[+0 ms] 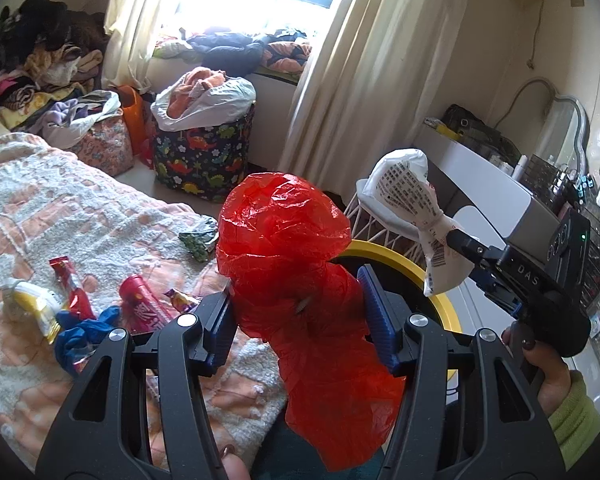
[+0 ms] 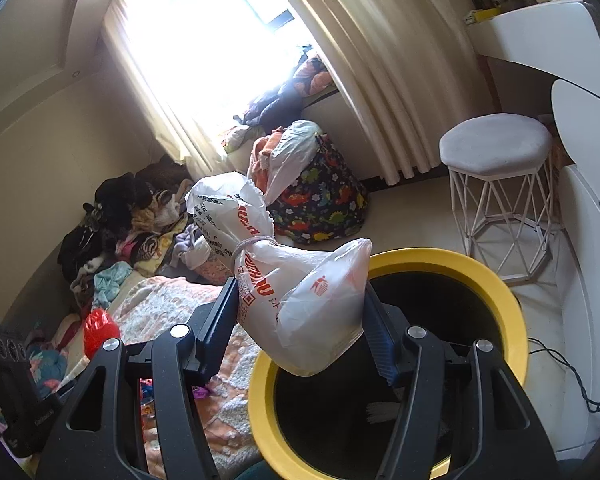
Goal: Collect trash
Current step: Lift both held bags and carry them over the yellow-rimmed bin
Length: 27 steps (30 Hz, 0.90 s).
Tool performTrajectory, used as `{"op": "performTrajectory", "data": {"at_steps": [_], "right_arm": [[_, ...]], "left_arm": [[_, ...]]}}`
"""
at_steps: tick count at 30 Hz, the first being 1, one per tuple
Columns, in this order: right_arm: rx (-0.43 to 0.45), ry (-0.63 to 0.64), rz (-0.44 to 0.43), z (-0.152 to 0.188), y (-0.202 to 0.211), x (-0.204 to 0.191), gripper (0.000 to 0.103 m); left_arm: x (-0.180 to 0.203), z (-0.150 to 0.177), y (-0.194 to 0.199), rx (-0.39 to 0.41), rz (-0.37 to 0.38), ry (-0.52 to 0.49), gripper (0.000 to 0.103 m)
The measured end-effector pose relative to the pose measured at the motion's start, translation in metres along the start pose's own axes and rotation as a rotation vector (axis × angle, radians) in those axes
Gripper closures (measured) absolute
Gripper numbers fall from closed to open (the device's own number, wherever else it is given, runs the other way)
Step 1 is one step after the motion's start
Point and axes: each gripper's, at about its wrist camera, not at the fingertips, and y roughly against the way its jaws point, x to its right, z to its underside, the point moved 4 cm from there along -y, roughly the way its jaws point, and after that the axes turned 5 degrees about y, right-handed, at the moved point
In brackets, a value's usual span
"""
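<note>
One red bag (image 1: 288, 240), one white bag (image 2: 300, 300), one yellow-rimmed bin (image 2: 500, 280)

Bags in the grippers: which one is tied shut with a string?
The white printed bag in the right gripper; the red bag has none showing.

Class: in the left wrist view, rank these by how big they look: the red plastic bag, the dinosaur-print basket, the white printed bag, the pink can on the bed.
1. red plastic bag, though nearness to the camera inflates it
2. dinosaur-print basket
3. white printed bag
4. pink can
</note>
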Motion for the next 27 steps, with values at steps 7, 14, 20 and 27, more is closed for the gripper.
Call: {"op": "performTrajectory", "data": {"at_steps": [7,14,20,27], "right_arm": [[0.010,-0.017,0.052,0.000,0.003,0.017,0.046],[-0.013,-0.031,0.075,0.004,-0.001,0.028,0.046],[-0.036,-0.043,0.095,0.007,-0.006,0.030,0.046],[-0.070,-0.076,0.129,0.013,-0.013,0.040,0.046]], "left_arm": [[0.016,0.005,-0.010,-0.022,0.022,-0.040,0.054],[0.030,0.011,-0.022,-0.043,0.037,-0.070,0.054],[0.040,0.017,-0.034,-0.056,0.046,-0.104,0.054],[0.052,0.023,-0.054,-0.078,0.051,-0.137,0.054]]}}
